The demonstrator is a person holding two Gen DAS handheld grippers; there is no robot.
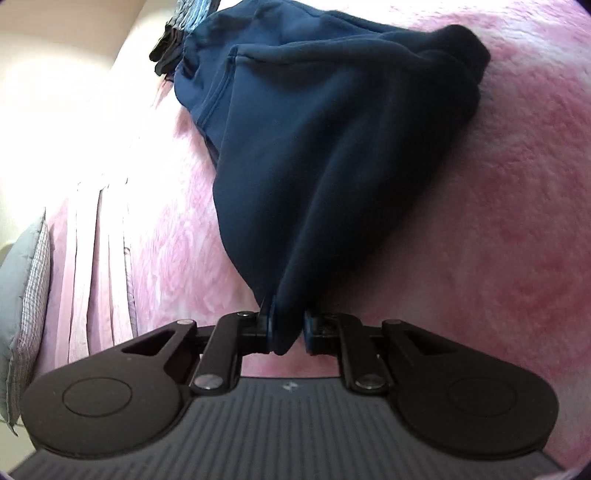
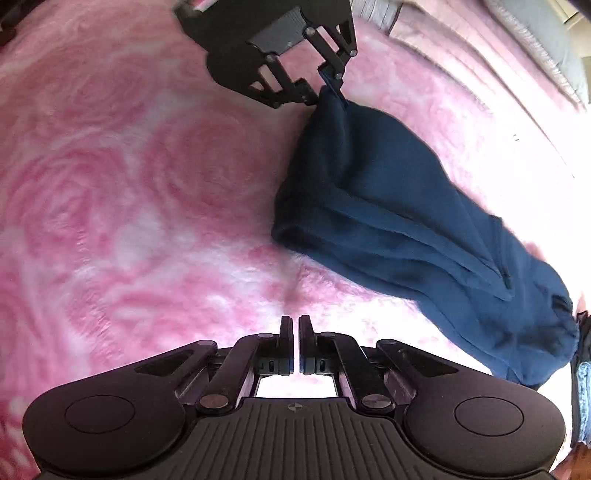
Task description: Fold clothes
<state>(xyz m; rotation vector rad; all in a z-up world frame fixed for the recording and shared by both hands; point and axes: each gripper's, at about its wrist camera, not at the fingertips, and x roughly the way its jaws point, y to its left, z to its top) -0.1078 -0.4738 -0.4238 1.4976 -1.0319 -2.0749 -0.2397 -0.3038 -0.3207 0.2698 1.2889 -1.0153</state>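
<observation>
A navy blue garment (image 1: 325,147) lies on a pink rose-patterned blanket (image 1: 498,221). My left gripper (image 1: 287,326) is shut on one end of it and lifts that end off the blanket. In the right wrist view the same garment (image 2: 388,221) stretches from the left gripper (image 2: 327,88) at the top down to the right edge. My right gripper (image 2: 296,332) is shut and empty, above bare blanket (image 2: 129,203) to the left of the garment.
Other dark and blue clothes (image 1: 177,33) lie beyond the garment's far end. A pale pink striped cloth (image 1: 99,258) and a grey pillow (image 1: 26,288) lie along the bed's side. More clothes show at the right edge (image 2: 583,387).
</observation>
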